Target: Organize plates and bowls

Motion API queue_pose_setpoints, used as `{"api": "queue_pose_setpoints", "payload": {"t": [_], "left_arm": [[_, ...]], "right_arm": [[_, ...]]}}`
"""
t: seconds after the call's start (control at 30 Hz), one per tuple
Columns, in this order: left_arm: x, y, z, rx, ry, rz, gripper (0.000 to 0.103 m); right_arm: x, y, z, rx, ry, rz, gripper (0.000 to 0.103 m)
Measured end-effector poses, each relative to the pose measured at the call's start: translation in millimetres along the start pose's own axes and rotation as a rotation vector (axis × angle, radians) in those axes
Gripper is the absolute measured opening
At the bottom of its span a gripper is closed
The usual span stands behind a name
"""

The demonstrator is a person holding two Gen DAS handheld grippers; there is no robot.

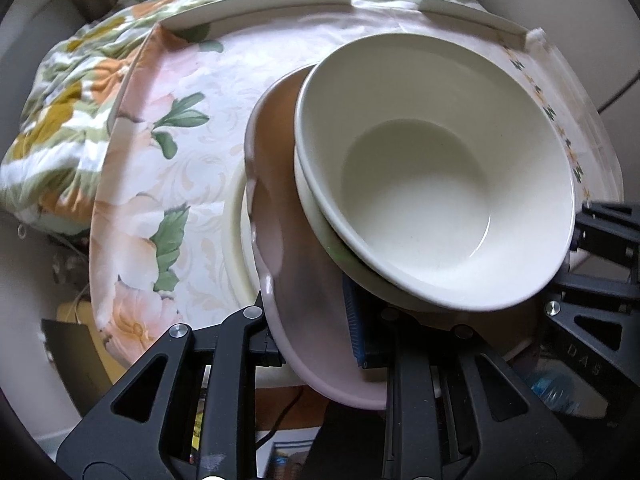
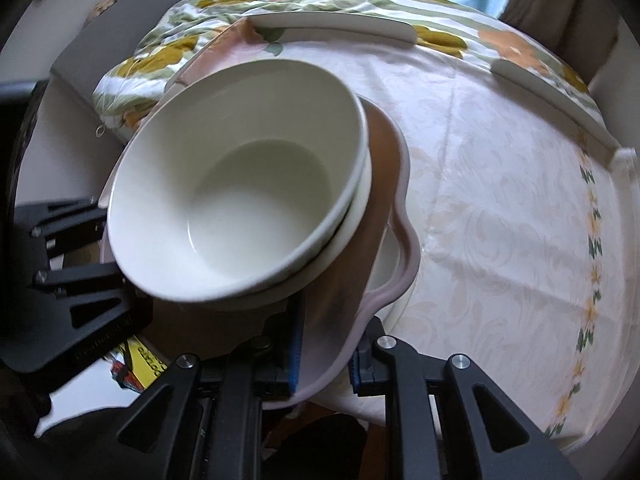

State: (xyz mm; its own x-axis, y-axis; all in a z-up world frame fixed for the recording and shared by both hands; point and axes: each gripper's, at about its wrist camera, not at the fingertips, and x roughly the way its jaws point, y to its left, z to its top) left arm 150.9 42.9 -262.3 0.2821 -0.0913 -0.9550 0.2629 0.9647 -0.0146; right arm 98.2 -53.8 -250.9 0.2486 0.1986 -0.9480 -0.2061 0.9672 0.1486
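Two cream-white bowls (image 1: 420,184) (image 2: 240,200) sit nested on a pink scalloped plate (image 1: 280,240) (image 2: 384,184). In the left wrist view, my left gripper (image 1: 314,340) is shut on the plate's near rim. In the right wrist view, my right gripper (image 2: 326,360) is shut on the rim of the same plate, its blue pads pressed to both faces. The pink plate tilts slightly over a cream plate (image 1: 236,240) (image 2: 388,256) that lies on the table. Each view shows the other gripper's black body at the plate's far side.
The round table (image 1: 180,160) (image 2: 500,200) carries a pale floral cloth. Two white plates (image 1: 260,4) (image 2: 552,96) lie at its far edge on a bunched orange-flowered fabric (image 1: 60,120). Clutter lies on the floor below the table's near edge.
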Motion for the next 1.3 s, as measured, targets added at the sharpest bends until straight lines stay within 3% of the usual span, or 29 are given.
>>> {"api": "queue_pose_setpoints", "payload": {"t": [0.3, 0.57, 0.87, 1.3], "left_arm": [[1, 6, 2, -0.133, -0.005, -0.007, 0.021], [-1, 0, 0, -0.087, 0.023, -0.007, 0.022], [-2, 1, -3, -0.105, 0.075, -0.051, 0.022], [-11, -2, -6, -0.083, 0.116, -0.088, 0.024]], "right_arm": [[-3, -6, -3, 0.154, -0.019, 0.021, 0.017], [-8, -2, -4, 0.145, -0.034, -0.026, 0.017], [-18, -2, -6, 0.168, -0.035, -0.062, 0.017], [-33, 3, -13, 0.191, -0.037, -0.072, 0.031]]}}
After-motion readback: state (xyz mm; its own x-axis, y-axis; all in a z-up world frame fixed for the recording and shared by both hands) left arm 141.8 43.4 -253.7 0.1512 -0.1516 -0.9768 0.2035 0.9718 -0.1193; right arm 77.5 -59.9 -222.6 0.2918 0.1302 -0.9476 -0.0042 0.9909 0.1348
